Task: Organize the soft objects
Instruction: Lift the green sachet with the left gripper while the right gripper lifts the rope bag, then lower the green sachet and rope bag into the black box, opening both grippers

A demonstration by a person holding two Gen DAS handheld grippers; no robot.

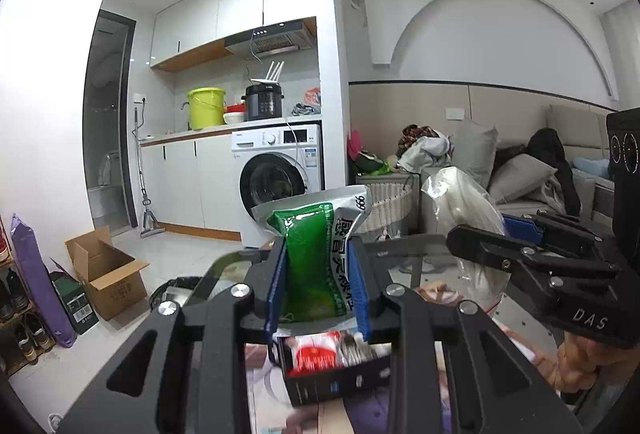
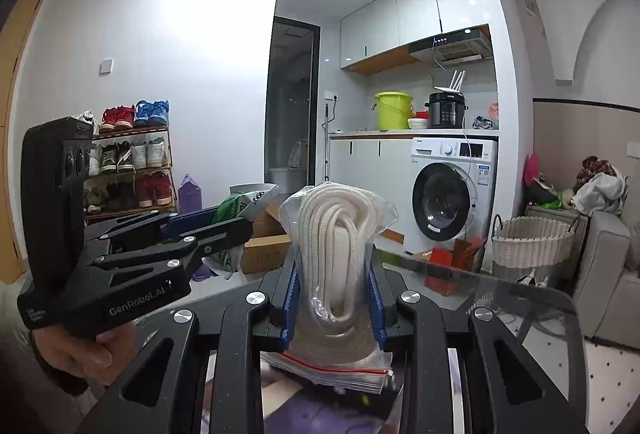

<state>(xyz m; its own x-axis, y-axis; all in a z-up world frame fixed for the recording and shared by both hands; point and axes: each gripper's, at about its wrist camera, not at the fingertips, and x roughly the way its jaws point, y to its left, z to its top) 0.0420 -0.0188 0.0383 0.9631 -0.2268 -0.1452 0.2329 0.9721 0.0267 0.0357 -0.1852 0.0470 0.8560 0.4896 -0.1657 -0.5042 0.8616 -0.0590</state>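
Both soft items are off the worktop and in hand, so the picking-up looks done and the putting-away is what remains. The left gripper [image 1: 318, 266] has its jaws closed on a green medicine pouch [image 1: 312, 254], held upright above the black box [image 1: 336, 374]. The right gripper [image 2: 336, 294] has its jaws clamped on a zip bag of white rope [image 2: 340, 266], also upright, off to the right of that box and at about the same height.

The black box already holds a red-and-white packet [image 1: 316, 354] — probably the sorting bin, though that is a guess.

Much is hard to read. The box is blurred and partly covered by the left gripper's frame, so its other contents and free room cannot be made out. The glass worktop [image 2: 500, 286] shows only an edge — whatever else waits on it is cut off. Only fingers [image 2: 86, 358] of the person show below the left gripper's handle.
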